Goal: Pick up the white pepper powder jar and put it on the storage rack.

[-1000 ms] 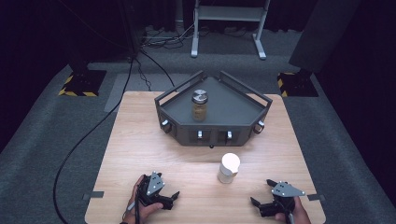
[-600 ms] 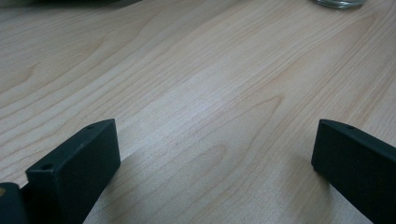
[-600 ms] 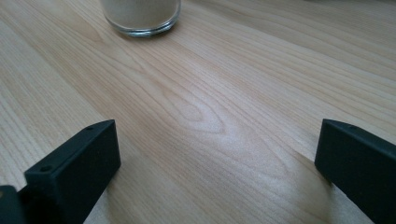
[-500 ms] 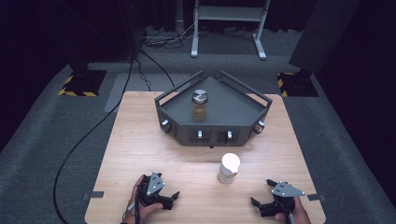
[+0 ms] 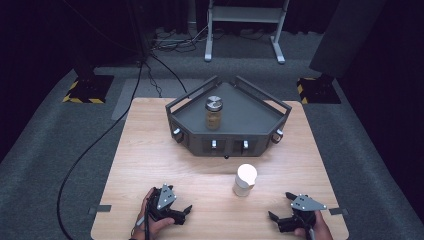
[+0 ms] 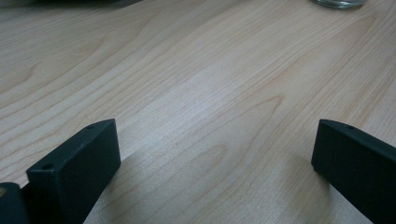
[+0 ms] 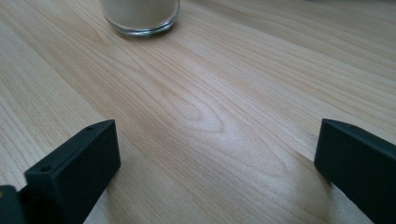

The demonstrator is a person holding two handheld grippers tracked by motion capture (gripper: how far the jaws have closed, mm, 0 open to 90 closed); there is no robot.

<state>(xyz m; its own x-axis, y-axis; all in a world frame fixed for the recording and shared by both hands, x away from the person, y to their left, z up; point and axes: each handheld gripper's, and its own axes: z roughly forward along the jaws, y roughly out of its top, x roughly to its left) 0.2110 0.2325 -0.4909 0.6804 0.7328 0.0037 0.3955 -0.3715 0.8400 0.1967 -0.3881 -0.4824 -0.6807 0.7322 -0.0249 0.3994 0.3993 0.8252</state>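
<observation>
Jar (image 5: 245, 180) with a white lid stands on the table (image 5: 150, 150) between my grippers, nearer my right gripper (image 5: 280, 220). Both left gripper (image 5: 182, 214) and right rest wide apart, holding nothing. High view shows another jar (image 5: 213, 113) on the grey tray (image 5: 255, 125); right gripper view shows the near jar's glass base.

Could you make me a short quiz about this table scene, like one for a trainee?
1. True or false: the white-lidded jar stands on the bare table, outside the grey tray.
2. What stands inside the tray? A) a metal-lidded jar B) a cup C) a spoon
3. Fill in: the jaws of the left gripper and of the right gripper stand ____, holding nothing.

Key:
1. True; it stands in front of the tray, between the two grippers.
2. A, the metal-lidded jar, upright.
3. Open; both gripper views show bare wood between the jaws.
</observation>
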